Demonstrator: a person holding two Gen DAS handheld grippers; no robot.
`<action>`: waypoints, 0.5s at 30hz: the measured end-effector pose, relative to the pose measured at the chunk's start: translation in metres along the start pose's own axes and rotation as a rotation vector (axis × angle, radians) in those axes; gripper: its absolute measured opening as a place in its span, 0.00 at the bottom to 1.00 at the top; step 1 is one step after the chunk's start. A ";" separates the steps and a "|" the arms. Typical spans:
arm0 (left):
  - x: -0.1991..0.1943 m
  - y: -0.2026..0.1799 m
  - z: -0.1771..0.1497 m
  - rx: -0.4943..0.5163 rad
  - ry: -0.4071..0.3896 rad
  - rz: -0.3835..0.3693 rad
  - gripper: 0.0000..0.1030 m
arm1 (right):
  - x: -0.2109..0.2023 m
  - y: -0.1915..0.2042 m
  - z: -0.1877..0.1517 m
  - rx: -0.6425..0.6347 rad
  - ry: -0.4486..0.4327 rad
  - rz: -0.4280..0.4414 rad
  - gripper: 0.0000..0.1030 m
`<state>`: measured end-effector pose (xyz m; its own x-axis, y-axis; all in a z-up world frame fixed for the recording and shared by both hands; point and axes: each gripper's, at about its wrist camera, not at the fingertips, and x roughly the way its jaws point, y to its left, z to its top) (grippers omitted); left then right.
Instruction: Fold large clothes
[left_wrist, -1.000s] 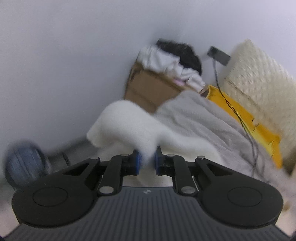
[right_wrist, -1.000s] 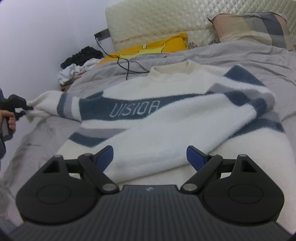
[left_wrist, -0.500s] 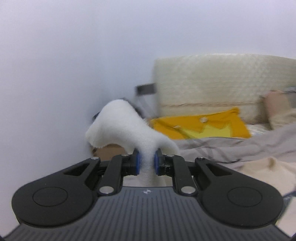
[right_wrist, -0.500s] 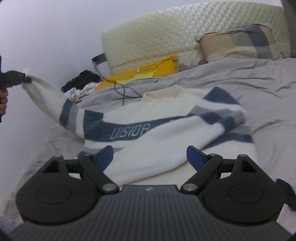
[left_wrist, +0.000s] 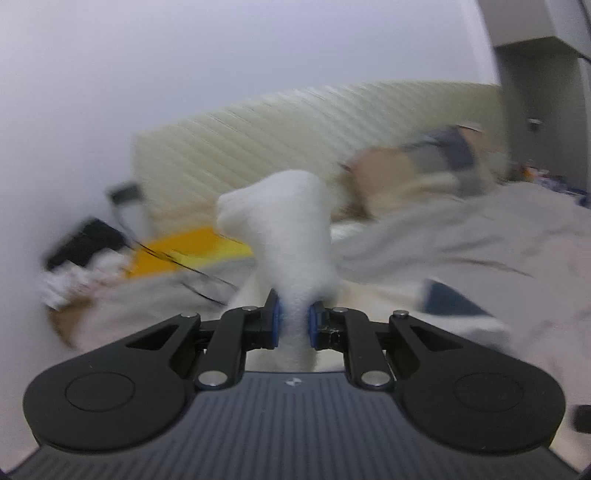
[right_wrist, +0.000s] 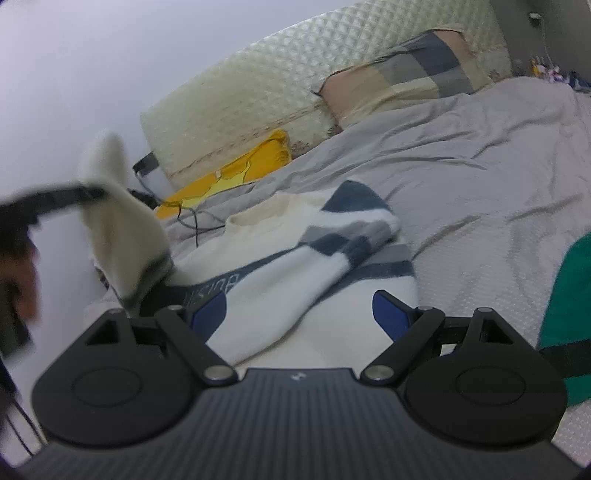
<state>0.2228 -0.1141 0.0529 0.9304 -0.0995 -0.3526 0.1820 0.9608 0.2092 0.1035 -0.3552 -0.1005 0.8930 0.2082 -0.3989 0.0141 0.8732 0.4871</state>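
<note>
A white sweater (right_wrist: 295, 269) with navy and grey stripes lies on the grey bed cover (right_wrist: 480, 177). One sleeve is folded across its body. My left gripper (left_wrist: 293, 321) is shut on the white cuff of the other sleeve (left_wrist: 288, 236) and holds it up in the air. In the right wrist view that lifted sleeve (right_wrist: 122, 218) hangs at the left, held by the blurred left gripper (right_wrist: 85, 194). My right gripper (right_wrist: 299, 312) is open and empty, just above the sweater's lower part.
A cream quilted headboard (right_wrist: 295, 77) and a checked pillow (right_wrist: 406, 74) stand at the back. A yellow cloth (right_wrist: 236, 173) and a black cable (right_wrist: 192, 218) lie at the bed's left. A green garment (right_wrist: 565, 295) lies at the right. The wall is at the left.
My left gripper has lifted the sleeve cuff higher and swung it right, over the sweater. My right gripper has drawn closer to the sweater's lower part and stayed open.
</note>
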 end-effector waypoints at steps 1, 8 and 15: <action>0.008 -0.017 -0.011 -0.006 0.016 -0.029 0.16 | -0.001 -0.003 0.000 0.011 -0.004 -0.001 0.85; 0.060 -0.097 -0.104 -0.048 0.182 -0.130 0.16 | 0.007 -0.019 -0.001 0.049 0.009 -0.016 0.85; 0.081 -0.088 -0.145 -0.121 0.238 -0.192 0.21 | 0.021 -0.027 -0.002 0.081 0.040 -0.032 0.85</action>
<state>0.2356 -0.1695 -0.1265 0.7797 -0.2324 -0.5814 0.2948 0.9555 0.0135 0.1212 -0.3735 -0.1236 0.8729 0.1999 -0.4452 0.0797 0.8417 0.5341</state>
